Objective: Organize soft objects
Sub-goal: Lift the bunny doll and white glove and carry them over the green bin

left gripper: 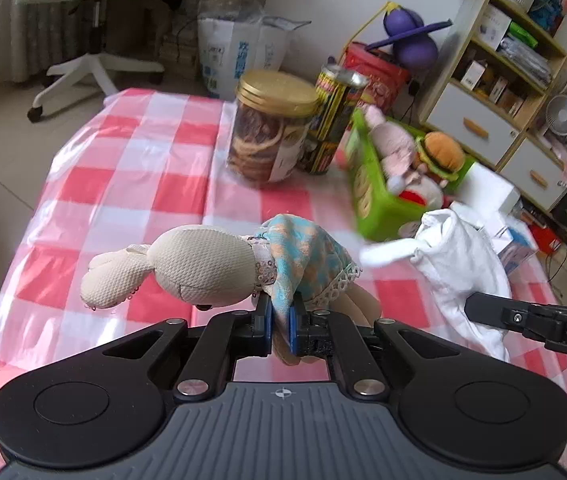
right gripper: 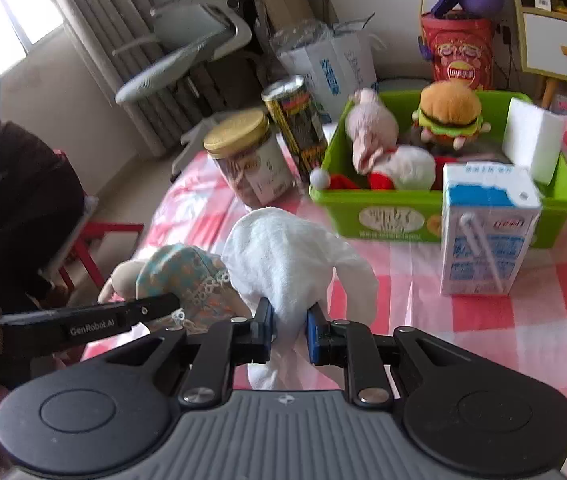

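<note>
My left gripper [left gripper: 281, 314] is shut on the blue checked dress of a cream rabbit doll [left gripper: 187, 268] and holds it above the table. My right gripper [right gripper: 290, 322] is shut on a white soft cloth toy [right gripper: 287, 256], which also shows in the left wrist view [left gripper: 459, 268]. The doll shows in the right wrist view [right gripper: 179, 276], just left of the white toy. A green basket [right gripper: 383, 208] further back on the table holds a pink plush [right gripper: 371, 132], a burger plush [right gripper: 449, 114], a red and white plush [right gripper: 399, 168] and a white block [right gripper: 531, 140].
A gold-lidded jar [left gripper: 271, 128] and a tall yellow-black can [left gripper: 333, 120] stand left of the basket. A milk carton [right gripper: 487, 228] stands in front of the basket. The table has a pink checked cloth [left gripper: 123, 184]. An office chair, boxes and shelves stand beyond it.
</note>
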{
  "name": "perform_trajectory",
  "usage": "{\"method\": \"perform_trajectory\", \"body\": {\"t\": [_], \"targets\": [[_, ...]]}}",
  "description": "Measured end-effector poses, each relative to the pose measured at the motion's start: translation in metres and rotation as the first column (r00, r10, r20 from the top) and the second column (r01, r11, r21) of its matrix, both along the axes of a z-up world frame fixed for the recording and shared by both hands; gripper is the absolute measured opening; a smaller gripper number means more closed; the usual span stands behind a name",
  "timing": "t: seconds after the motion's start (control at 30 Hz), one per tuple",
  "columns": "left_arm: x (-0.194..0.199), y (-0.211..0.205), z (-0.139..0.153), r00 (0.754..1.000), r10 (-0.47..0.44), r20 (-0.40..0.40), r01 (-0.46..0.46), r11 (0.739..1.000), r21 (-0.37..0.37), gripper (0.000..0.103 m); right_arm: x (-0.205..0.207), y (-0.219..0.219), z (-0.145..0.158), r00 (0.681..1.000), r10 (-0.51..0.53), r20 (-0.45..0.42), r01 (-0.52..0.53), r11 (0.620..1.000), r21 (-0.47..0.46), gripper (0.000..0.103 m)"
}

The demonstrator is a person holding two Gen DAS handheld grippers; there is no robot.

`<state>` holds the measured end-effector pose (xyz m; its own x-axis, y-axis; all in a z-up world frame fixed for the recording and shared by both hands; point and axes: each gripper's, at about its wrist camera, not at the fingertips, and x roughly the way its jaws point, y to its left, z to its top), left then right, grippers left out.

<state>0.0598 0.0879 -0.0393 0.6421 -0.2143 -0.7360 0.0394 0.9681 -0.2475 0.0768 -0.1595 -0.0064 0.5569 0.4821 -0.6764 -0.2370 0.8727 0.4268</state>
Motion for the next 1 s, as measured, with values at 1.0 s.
{"method": "perform_trajectory", "body": {"t": [1.0], "targets": [[0.042, -0.061, 0.05, 0.987, -0.075, 0.144, 0.081, 0.996, -0.038, 0.003, 0.054, -0.137, 0.052, 0.958, -0.268, 0.099, 0.236, 0.938, 0.255, 0.0]]}}
